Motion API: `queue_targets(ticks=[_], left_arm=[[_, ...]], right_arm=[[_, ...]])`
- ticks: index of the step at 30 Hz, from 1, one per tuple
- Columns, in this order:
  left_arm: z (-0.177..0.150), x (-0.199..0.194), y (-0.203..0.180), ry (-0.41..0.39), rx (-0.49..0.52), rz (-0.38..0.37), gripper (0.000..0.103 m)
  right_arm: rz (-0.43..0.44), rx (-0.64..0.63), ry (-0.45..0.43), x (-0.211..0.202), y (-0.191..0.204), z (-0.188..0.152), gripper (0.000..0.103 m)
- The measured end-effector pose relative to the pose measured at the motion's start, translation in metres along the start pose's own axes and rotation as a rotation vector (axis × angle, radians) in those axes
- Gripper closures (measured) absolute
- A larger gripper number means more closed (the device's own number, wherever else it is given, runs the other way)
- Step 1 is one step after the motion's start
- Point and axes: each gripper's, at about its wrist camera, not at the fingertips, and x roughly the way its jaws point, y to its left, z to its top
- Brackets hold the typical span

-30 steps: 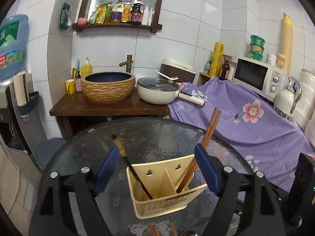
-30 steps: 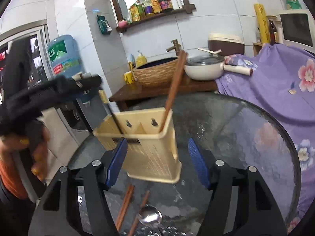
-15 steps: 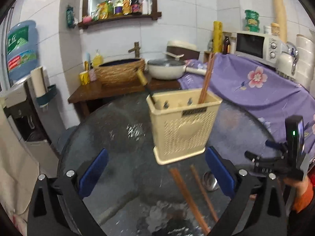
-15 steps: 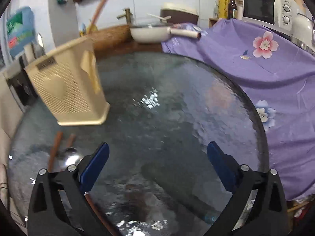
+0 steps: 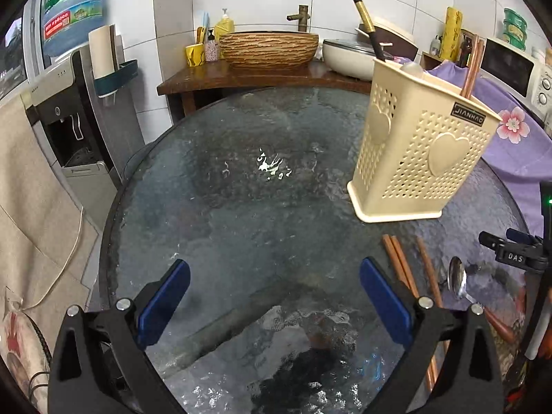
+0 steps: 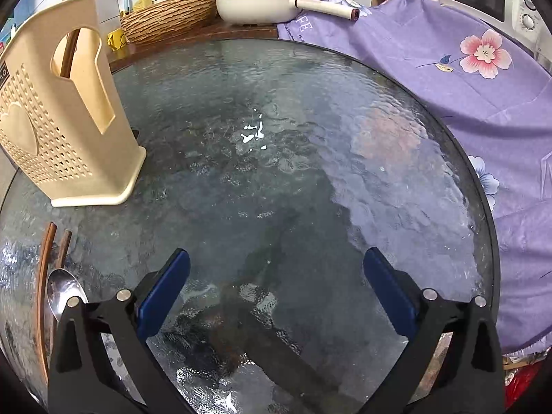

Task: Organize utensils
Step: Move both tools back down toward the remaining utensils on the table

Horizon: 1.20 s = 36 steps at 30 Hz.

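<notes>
A cream perforated utensil holder (image 5: 419, 158) stands upright on the round glass table (image 5: 241, 207), with brown chopsticks (image 5: 472, 65) and a black, gold-tipped utensil (image 5: 367, 26) standing in it. Loose brown chopsticks (image 5: 400, 264) and a metal spoon (image 5: 457, 277) lie on the glass in front of it. My left gripper (image 5: 274, 296) is open and empty, left of the loose utensils. In the right wrist view the holder (image 6: 65, 127) stands at far left, with chopsticks (image 6: 45, 276) and the spoon (image 6: 63, 291) beside my open, empty right gripper (image 6: 276, 286).
A wooden side table holds a woven basin (image 5: 269, 50) and a white lidded pan (image 5: 352, 57) behind the glass table. A purple flowered cloth (image 6: 465, 69) covers the counter at right, with a microwave (image 5: 517, 69). A water dispenser (image 5: 76, 103) stands at left.
Both grippers have let go of the holder, opened wide and pulled back. The holder now stands on the table, to the right of the left gripper and left of the right one.
</notes>
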Motion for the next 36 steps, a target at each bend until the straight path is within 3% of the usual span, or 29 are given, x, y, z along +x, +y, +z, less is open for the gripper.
queue_targets(ticks=[2, 8, 12, 15, 19, 24, 25, 31, 33, 36], left_arm=[[-0.002, -0.007, 0.005, -0.012, 0.002, 0.005, 0.006], [-0.025, -0.052, 0.053, -0.096, -0.026, 0.114, 0.006], [-0.037, -0.054, 0.086, -0.095, -0.134, 0.280, 0.006], [-0.024, -0.052, 0.095, -0.078, -0.218, 0.391, 0.006], [-0.001, -0.063, 0.090, -0.113, -0.296, 0.569, 0.006], [-0.002, -0.063, 0.067, -0.084, -0.275, 0.746, 0.006], [-0.003, -0.061, 0.062, -0.068, -0.285, 0.760, 0.006], [-0.001, -0.054, 0.061, -0.066, -0.531, 0.623, 0.006], [-0.002, -0.050, 0.066, -0.068, -0.575, 0.611, 0.006], [-0.004, -0.047, 0.069, -0.095, -0.563, 0.607, 0.006]], right_arm=[[0.000, 0.000, -0.001, 0.001, -0.001, 0.001, 0.004], [0.004, 0.003, -0.005, 0.001, -0.002, -0.001, 0.004], [0.003, 0.003, -0.005, -0.001, -0.004, -0.001, 0.004], [0.004, 0.003, -0.006, 0.000, -0.002, -0.002, 0.004], [0.005, 0.004, -0.006, -0.002, -0.003, -0.003, 0.004], [0.004, 0.004, -0.006, 0.001, -0.004, -0.002, 0.004], [0.004, 0.004, -0.006, 0.001, -0.003, -0.002, 0.004], [0.004, 0.003, -0.006, 0.001, -0.003, 0.000, 0.004], [0.004, 0.003, -0.006, 0.000, -0.002, 0.000, 0.004], [0.003, 0.003, -0.006, 0.000, -0.002, 0.000, 0.004]])
